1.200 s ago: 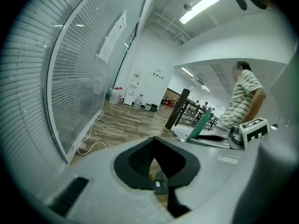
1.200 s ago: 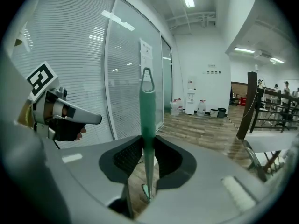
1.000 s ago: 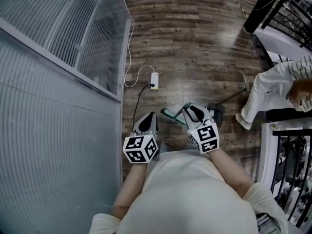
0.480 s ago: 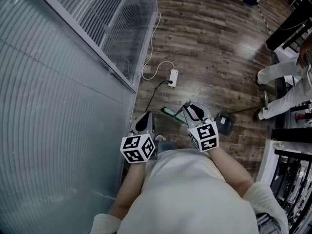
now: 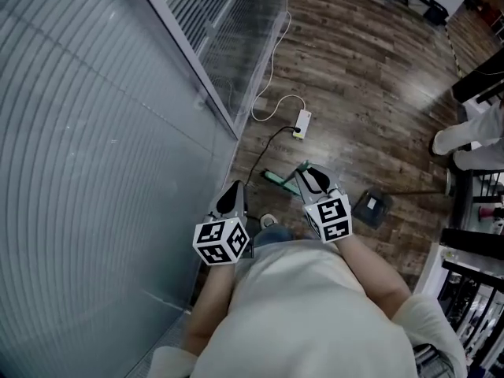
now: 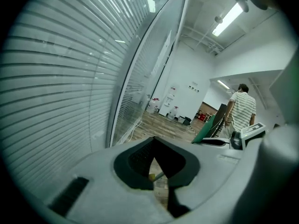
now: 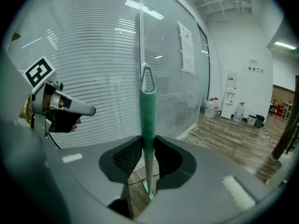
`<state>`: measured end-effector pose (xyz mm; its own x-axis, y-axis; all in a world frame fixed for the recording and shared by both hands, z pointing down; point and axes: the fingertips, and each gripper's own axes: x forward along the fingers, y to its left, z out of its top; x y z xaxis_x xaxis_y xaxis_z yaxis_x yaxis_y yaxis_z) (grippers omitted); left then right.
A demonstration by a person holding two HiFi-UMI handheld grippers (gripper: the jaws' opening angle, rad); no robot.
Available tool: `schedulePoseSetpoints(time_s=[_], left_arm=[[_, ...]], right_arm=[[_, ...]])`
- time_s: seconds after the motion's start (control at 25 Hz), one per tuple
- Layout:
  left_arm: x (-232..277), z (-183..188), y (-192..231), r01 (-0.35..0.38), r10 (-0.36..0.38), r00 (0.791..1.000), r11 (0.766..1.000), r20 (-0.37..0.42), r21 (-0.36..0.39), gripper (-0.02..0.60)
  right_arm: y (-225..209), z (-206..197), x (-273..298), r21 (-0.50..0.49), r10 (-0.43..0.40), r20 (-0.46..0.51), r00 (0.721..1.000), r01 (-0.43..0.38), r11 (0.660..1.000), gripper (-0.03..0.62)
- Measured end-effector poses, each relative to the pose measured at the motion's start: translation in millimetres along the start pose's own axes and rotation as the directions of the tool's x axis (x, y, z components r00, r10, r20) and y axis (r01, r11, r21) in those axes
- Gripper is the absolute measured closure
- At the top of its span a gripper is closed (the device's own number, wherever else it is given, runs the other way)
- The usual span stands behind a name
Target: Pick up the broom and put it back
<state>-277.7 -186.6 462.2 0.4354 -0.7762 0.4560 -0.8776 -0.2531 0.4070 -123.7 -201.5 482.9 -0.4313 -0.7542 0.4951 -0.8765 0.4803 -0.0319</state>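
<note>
wood floor (image 5: 354,77); right claw (image 7: 148,155) grips green broom (image 7: 148,106)

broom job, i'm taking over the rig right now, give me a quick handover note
Right gripper: shut on the green broom handle, with the handle's hanging loop pointing away from the gripper.
Left gripper: jaws together, empty, close to the glass wall.
Broom head: not in view.
Done: broom gripped.
Left: carry it to its place and release; that spot can't be identified in these views. Mind the power strip on the floor ahead.
</note>
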Motion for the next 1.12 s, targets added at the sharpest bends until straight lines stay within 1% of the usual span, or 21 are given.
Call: schedulePoseSetpoints(time_s=[0.28, 0.56, 0.8, 1.12], left_arm=[[-9, 2, 40, -0.056, 0.057, 0.998, 0.998, 0.012, -0.040, 0.575], [-5, 3, 76, -0.082, 0.083, 0.997, 0.994, 0.007, -0.076, 0.575], [-5, -4, 92, -0.111, 0.112, 0.994, 0.990, 0.007, -0.090, 0.575], [0, -5, 114, -0.142, 0.143, 0.990, 0.985, 0.007, -0.099, 0.575]], right_arm=[[22, -1, 39, -0.034, 0.032, -0.043, 0.999, -0.033, 0.999, 0.500], [35, -14, 91, -0.069, 0.041, -0.106, 0.994, -0.049, 0.996, 0.500], [44, -22, 118, -0.076, 0.055, -0.133, 0.990, -0.066, 0.995, 0.500], [55, -29, 151, -0.099, 0.077, -0.176, 0.981, -0.096, 0.991, 0.500]])
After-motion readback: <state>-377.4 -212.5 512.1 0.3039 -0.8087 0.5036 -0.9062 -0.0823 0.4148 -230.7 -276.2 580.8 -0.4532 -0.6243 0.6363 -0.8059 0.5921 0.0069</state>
